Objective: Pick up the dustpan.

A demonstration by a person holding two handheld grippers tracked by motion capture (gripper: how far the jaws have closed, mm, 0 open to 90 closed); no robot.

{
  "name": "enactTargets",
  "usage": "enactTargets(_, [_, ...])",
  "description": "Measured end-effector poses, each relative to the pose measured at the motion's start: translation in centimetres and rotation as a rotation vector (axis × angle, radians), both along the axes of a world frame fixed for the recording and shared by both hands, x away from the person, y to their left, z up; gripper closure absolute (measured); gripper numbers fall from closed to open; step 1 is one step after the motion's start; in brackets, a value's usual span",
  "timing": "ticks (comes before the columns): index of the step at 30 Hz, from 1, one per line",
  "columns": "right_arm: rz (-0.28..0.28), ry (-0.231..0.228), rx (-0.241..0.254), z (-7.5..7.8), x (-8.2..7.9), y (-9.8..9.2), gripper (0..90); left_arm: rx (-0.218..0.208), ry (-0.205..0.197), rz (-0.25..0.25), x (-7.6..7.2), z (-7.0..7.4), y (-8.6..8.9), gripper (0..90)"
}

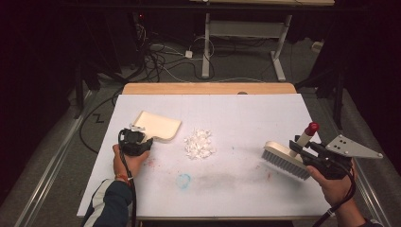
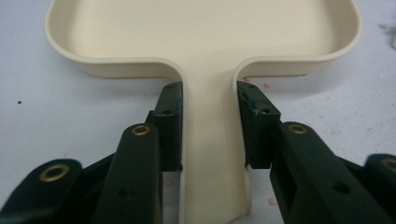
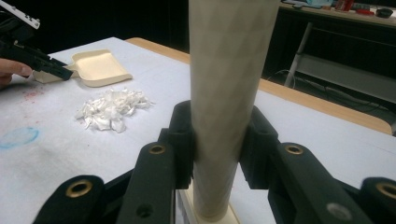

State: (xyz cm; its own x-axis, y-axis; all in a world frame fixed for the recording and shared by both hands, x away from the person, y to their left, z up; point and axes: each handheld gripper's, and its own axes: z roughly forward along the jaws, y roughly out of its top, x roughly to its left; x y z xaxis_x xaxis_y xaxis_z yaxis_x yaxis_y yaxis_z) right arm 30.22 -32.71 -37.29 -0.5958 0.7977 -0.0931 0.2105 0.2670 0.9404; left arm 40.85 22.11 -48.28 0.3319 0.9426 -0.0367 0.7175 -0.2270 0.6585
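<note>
The left gripper (image 2: 210, 126) is clamped on the narrow handle of the cream plastic dustpan (image 2: 205, 32), which lies flat at the table's left; both pads press the handle's sides. The pan looks light, stiff and smooth, so a grip at the handle neck suits it. The right gripper (image 3: 217, 140) is closed around the pale handle of the white-bristled hand brush (image 1: 286, 160) at the right. A heap of white paper scraps (image 1: 199, 144) lies between them, nothing obstructing.

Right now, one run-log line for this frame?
left gripper: shut on dustpan handle | right gripper: shut on brush handle, held off table | paper scraps: piled between, untouched
</note>
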Motion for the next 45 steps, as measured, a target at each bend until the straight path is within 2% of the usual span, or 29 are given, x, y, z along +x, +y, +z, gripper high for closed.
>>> enactTargets(1, [-0.001,0.005,0.001,0.0,0.1,0.0,70.4,0.038,0.0,-0.017,0.0,0.3,-0.1,63.7])
enactTargets(2, [-0.001,0.005,0.001,0.0,0.1,0.0,70.4,0.038,0.0,-0.017,0.0,0.3,-0.1,63.7])
enactTargets(3, [0.001,0.007,-0.005,0.0,0.1,-0.1,70.3,0.069,-0.007,-0.037,-0.2,1.0,0.0,63.8])
enactTargets(5, [0.007,0.007,-0.007,0.0,0.1,-0.1,70.4,0.058,-0.013,-0.043,-0.5,1.9,0.7,63.9])
enactTargets(6, [0.006,0.008,-0.008,0.0,0.1,-0.1,70.4,0.058,-0.013,-0.043,-0.5,1.9,0.7,63.9])
enactTargets(7, [0.005,0.011,-0.009,0.0,0.1,-0.2,70.4,0.058,-0.019,-0.039,-0.8,2.8,1.4,64.0])
enactTargets(8, [0.002,0.01,-0.009,0.0,0.1,-0.2,70.4,0.058,-0.019,-0.039,-0.8,2.8,1.4,64.0])
enactTargets(9, [0.002,0.009,-0.009,0.0,0.1,-0.3,70.4,0.066,-0.006,-0.069,-1.3,3.4,1.8,64.0])
enactTargets(12, [-0.003,0.009,-0.009,0.1,0.1,-0.3,70.3,0.081,-0.001,-0.089,-2.1,4.0,2.0,64.0])
enactTargets(13, [-0.015,0.01,-0.014,0.2,0.1,-0.4,70.3,0.094,0.004,-0.114,-3.0,4.5,2.1,64.0])
enactTargets(14, [-0.015,0.01,-0.014,0.2,0.1,-0.4,70.3,0.094,0.004,-0.114,-3.0,4.5,2.1,64.0])
enactTargets(16, [-0.026,0.009,-0.014,0.3,0.0,-0.5,70.4,0.128,0.026,-0.163,-4.6,4.9,1.7,64.0])
enactTargets(20, [-0.029,0.009,-0.019,0.2,0.1,-0.7,70.4,0.163,0.086,-0.249,-7.1,5.3,0.8,64.0])
enactTargets(22, [-0.032,0.011,-0.017,0.3,0.2,-0.8,70.4,0.16,0.093,-0.261,-7.5,5.4,0.7,63.9])
enactTargets(23, [-0.04,0.014,-0.013,0.3,0.2,-0.9,70.4,0.159,0.108,-0.3,-8.6,5.4,0.5,63.9])
enactTargets(25, [-0.041,0.014,-0.011,0.2,0.2,-1.0,70.3,0.173,0.134,-0.336,-9.5,5.2,0.1,63.9])
enactTargets(29, [-0.043,0.018,-0.009,0.3,0.2,-0.9,70.4,0.15,0.154,-0.388,-10.5,5.0,-0.4,63.9])
enactTargets(31, [-0.041,0.01,-0.014,0.4,0.1,-0.8,70.4,0.144,0.152,-0.392,-10.6,4.9,-0.6,63.9])
enactTargets(34, [-0.046,0.009,-0.013,0.4,0.2,-0.8,70.3,0.148,0.157,-0.428,-10.8,4.5,-1.3,63.8])
enactTargets(37, [-0.049,0.011,-0.012,0.3,0.3,-0.9,70.4,0.164,0.159,-0.436,-10.8,4.4,-1.7,63.8])
enactTargets(45, [-0.05,0.017,-0.007,0.1,1.0,-0.7,70.4,0.161,0.155,-0.462,-10.7,3.9,-2.4,63.7])
